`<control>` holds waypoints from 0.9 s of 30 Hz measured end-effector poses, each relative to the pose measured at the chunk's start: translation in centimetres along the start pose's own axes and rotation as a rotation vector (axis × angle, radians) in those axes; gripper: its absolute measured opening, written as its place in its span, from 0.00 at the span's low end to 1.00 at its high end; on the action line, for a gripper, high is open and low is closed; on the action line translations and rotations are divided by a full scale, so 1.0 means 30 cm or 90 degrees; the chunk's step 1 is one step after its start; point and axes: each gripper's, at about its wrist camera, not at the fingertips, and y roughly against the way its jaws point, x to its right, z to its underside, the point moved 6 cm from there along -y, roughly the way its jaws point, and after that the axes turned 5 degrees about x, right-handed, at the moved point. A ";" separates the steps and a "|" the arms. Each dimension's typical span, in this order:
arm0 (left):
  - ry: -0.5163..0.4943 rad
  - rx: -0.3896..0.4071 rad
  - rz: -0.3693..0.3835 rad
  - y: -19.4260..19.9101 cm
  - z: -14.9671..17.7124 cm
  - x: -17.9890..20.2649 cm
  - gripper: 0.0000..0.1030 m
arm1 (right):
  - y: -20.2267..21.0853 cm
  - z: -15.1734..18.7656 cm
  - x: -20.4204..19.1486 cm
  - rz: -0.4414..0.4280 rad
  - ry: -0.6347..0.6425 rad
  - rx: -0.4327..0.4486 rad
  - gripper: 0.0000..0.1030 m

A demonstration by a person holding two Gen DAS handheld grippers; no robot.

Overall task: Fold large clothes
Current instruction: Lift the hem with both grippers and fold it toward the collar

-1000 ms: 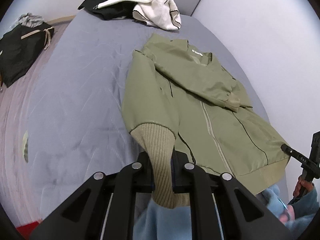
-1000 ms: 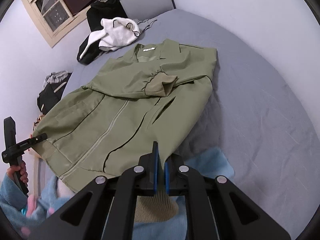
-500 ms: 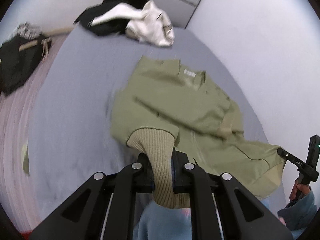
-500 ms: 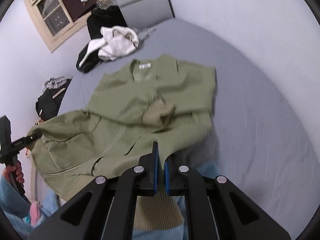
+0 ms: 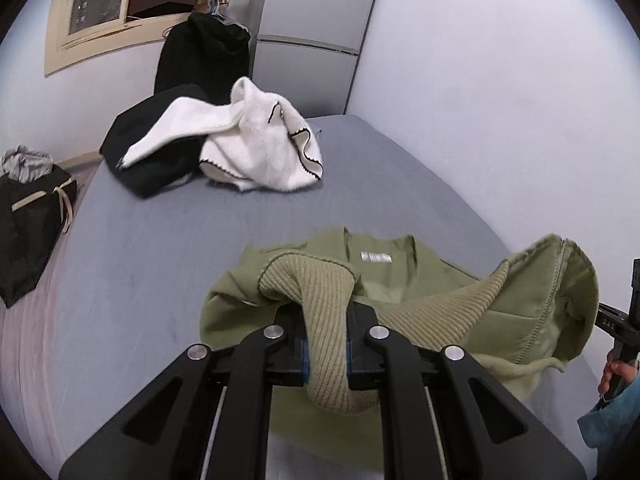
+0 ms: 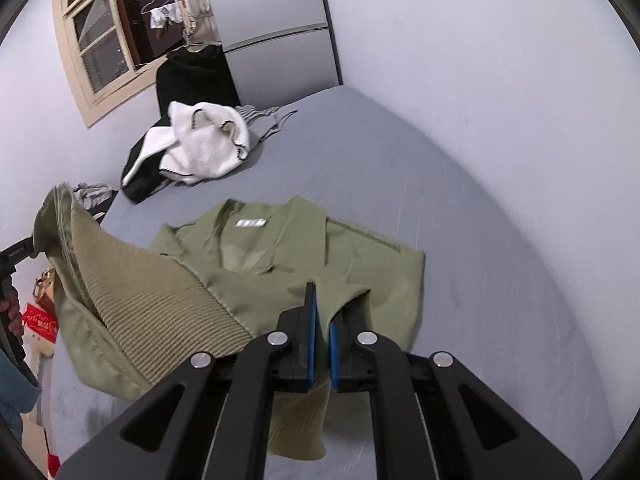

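Note:
An olive green jacket [image 5: 404, 280] lies on the grey bed [image 5: 152, 248], its collar label [image 5: 375, 257] facing up at the far end. My left gripper [image 5: 326, 338] is shut on one corner of the ribbed hem [image 5: 324, 300], held up over the collar area. In the right wrist view my right gripper [image 6: 322, 344] is shut on the other hem corner. The ribbed hem [image 6: 160, 304] hangs in an arc between the two grippers above the jacket [image 6: 360, 256]. The jacket's lower half is hidden under the lifted cloth.
A white sweater [image 5: 260, 148] and a black garment [image 5: 152, 160] lie piled at the bed's far end. A black bag [image 5: 32, 216] sits off the left edge. A wall [image 5: 500, 100] runs along the bed's right side. A grey cabinet [image 5: 312, 40] stands behind.
Both grippers have carried the hem forward from the near bed edge toward the collar. The jacket's lower half has risen off the bed and now hangs over the upper half.

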 end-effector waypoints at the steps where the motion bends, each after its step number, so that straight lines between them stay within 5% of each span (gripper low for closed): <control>1: -0.003 -0.002 -0.005 -0.051 -0.014 -0.001 0.13 | -0.055 -0.019 0.015 0.004 -0.003 -0.004 0.05; 9: -0.014 -0.053 -0.034 -0.440 -0.036 -0.036 0.14 | -0.389 -0.048 0.091 0.031 -0.023 -0.071 0.05; 15: 0.007 -0.114 -0.040 -0.680 0.068 -0.087 0.14 | -0.595 0.015 0.141 0.066 -0.038 -0.133 0.05; 27: 0.003 -0.158 -0.032 -0.838 0.177 -0.132 0.19 | -0.726 0.109 0.196 0.075 -0.066 -0.174 0.06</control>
